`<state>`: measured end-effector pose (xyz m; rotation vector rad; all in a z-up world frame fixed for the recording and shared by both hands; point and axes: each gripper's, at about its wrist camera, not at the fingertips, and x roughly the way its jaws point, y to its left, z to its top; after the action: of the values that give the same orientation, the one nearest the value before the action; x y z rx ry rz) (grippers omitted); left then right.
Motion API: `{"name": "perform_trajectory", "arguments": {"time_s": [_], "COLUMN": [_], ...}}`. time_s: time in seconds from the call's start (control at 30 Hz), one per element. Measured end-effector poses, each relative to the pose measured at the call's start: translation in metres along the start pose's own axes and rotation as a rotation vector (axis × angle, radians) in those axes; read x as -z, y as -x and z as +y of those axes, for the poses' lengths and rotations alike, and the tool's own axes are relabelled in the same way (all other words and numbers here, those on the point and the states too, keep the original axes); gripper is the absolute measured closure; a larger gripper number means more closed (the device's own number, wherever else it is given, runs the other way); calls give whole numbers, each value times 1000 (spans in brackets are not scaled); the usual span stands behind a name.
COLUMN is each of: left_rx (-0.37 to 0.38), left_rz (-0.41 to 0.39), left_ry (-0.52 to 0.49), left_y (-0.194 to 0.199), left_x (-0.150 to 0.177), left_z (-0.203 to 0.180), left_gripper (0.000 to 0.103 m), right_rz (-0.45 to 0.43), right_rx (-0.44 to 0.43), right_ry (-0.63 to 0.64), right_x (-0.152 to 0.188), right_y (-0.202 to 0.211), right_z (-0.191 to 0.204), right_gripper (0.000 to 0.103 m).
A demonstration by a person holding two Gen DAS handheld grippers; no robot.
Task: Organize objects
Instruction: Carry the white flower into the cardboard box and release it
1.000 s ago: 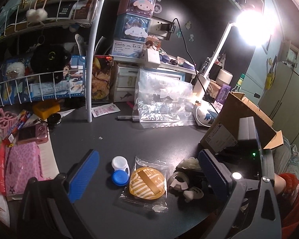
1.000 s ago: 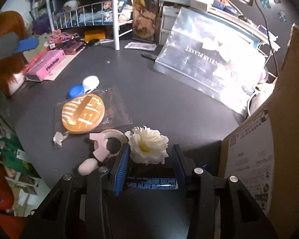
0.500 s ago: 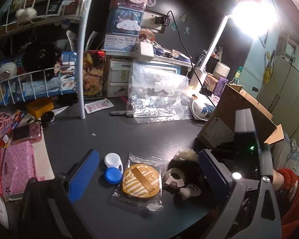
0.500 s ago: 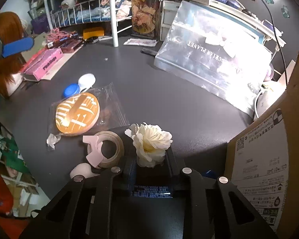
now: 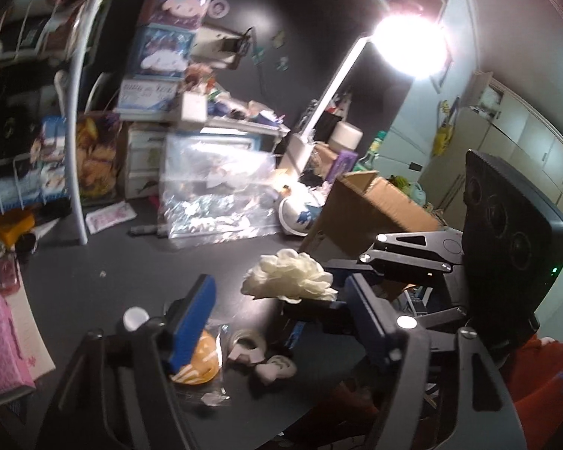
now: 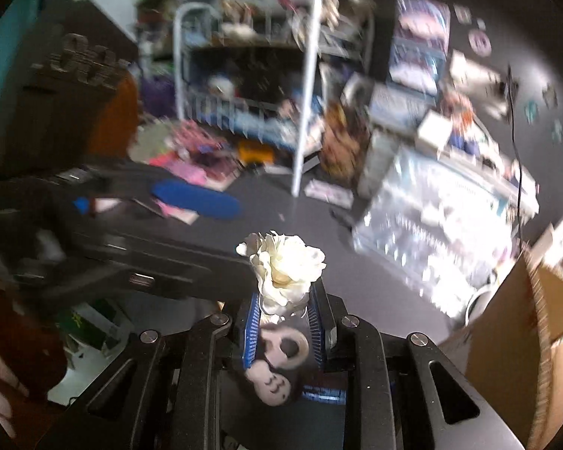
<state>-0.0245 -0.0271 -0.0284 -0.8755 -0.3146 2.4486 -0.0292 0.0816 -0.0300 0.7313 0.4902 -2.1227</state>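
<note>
Your right gripper (image 6: 283, 332) has its jaws clenched on the base of the cream fabric flower (image 6: 283, 268), held in the air above the worktop (image 5: 131, 262) near the open cardboard box (image 5: 371, 206); it looks very light and soft, so judge the petals as easily crushed and keep the hold low on the base. Your left gripper (image 5: 277, 322) hangs with jaws released and holds nothing, over the wrapped orange disc (image 5: 202, 360), the tape roll (image 5: 244, 341) and the small pale pieces near the worktop's front edge. The left gripper's body sits close beside the flower, and the box wall and the clear plastic bag (image 5: 217, 195) crowd the path, so pick your route with care.
</note>
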Motion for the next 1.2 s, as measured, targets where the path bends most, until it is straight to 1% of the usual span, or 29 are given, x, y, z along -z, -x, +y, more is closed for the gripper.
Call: {"name": "perform_trajectory", "arguments": {"time_s": [0.03,0.1,0.17,0.23,0.43,0.6,0.77,0.93,1.07,1.1,1.13,1.17,1.2], "left_rx": [12,32,45,68,110,141,162,159,130,121,103,90,74], "left_rz": [0,2,8,17,46,70,114,184,218,219,217,211,195], "left_ry": [-3,-11,-29,-43,-99,-136,-170,-180,-175,-175,-175,-177,-181], "left_y": [1,2,-1,-5,-33,-62,-97,-132,-150,-151,-152,-150,-146], "left_x": [-3,-11,-21,-29,-56,-74,-89,-93,-94,-94,-94,-94,-94], "left_z": [-3,-9,-18,-26,-62,-91,-119,-135,-139,-139,-139,-138,-138], "left_gripper": [44,49,52,58,65,66,66,66,66,63,54,48,36], "right_rz": [-14,-39,-58,-75,-108,-120,-115,-68,-17,-11,3,12,17], "right_rx": [3,11,28,47,114,160,203,214,218,219,221,221,219], "right_ry": [11,32,49,63,70,25,-29,-84,-125,-130,-137,-143,-147], "right_x": [-3,-6,-9,-10,-2,10,26,42,51,53,55,56,57], "right_y": [5,16,26,36,65,87,107,112,105,105,104,102,102], "right_z": [1,1,-1,-6,-32,-64,-98,-126,-143,-144,-146,-148,-149], "right_gripper": [85,85,85,85,85,85,85,85,84,83,78,70,64]}}
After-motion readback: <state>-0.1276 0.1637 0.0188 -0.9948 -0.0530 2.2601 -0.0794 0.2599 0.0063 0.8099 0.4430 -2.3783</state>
